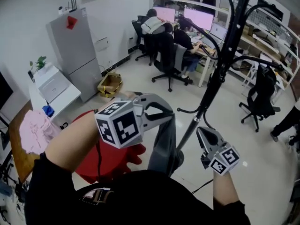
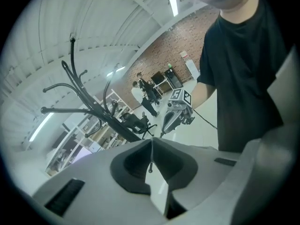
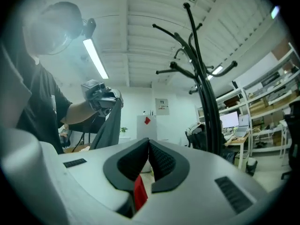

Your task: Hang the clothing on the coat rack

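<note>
Left gripper (image 1: 168, 112): jaws pinched on dark grey fabric garment (image 1: 164, 146), which hangs limp below it, just beside tall black metal coat rack (image 1: 219, 67), on no hook. Right gripper (image 1: 200, 132): jaws pressed together, empty, near rack's pole.

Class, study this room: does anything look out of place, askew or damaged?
A pink garment lies crumpled on the wooden table at the head view's left, unhung, while the coat rack shows only bare hooks. Nothing looks spilled or damaged.
</note>
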Action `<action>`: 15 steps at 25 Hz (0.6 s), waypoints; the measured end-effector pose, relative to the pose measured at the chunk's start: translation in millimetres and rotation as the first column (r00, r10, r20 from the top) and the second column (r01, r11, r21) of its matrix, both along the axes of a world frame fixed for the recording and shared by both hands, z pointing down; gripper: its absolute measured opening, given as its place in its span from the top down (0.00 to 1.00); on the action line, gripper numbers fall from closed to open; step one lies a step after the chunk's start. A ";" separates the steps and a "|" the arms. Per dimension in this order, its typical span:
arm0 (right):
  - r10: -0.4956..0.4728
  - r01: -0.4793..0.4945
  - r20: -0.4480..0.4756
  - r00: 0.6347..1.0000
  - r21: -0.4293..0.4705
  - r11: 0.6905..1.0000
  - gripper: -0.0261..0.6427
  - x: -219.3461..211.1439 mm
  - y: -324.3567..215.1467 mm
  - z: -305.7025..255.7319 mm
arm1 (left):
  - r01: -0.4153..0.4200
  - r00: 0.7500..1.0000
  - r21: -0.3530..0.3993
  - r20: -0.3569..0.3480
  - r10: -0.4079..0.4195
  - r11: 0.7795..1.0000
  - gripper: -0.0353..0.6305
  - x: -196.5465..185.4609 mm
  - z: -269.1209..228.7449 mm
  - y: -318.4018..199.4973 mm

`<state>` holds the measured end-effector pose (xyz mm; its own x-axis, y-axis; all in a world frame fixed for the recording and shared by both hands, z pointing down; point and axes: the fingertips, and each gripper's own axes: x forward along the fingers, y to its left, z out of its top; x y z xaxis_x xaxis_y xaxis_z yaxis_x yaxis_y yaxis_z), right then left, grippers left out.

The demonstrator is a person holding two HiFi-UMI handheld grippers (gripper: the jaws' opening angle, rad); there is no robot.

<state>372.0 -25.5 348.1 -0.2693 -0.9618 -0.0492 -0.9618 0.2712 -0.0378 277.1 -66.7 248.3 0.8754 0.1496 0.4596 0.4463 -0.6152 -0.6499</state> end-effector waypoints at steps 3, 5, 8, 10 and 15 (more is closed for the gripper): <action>0.038 -0.037 -0.022 0.999 0.041 0.998 0.98 18.3 18.1 -20.5 | -0.033 0.999 -0.026 -0.035 0.032 0.999 0.93 22.1 -19.5 14.1; 0.057 -0.056 -0.023 0.998 0.055 0.997 0.98 27.8 29.2 -25.6 | -0.043 0.997 -0.043 -0.063 0.041 0.998 0.93 36.2 -34.9 22.5; 0.084 -0.083 -0.022 0.996 0.058 0.995 0.97 43.7 44.8 -25.2 | -0.051 0.994 -0.047 -0.102 0.046 0.998 0.93 62.2 -59.2 32.8; 0.102 -0.101 -0.019 0.995 0.058 0.993 0.98 54.8 54.2 -24.6 | -0.049 0.992 -0.044 -0.119 0.043 0.998 0.93 80.8 -74.0 37.2; 0.146 -0.146 0.000 0.989 0.065 0.987 0.98 76.3 72.1 -22.3 | -0.034 0.991 -0.034 -0.132 0.029 0.999 0.93 116.8 -96.5 44.0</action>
<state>448.3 46.6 325.8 -0.1269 -0.9856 -0.1115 -0.9913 0.1298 -0.0197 393.9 -22.7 151.8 0.9227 0.1921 0.3343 0.3775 -0.6265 -0.6819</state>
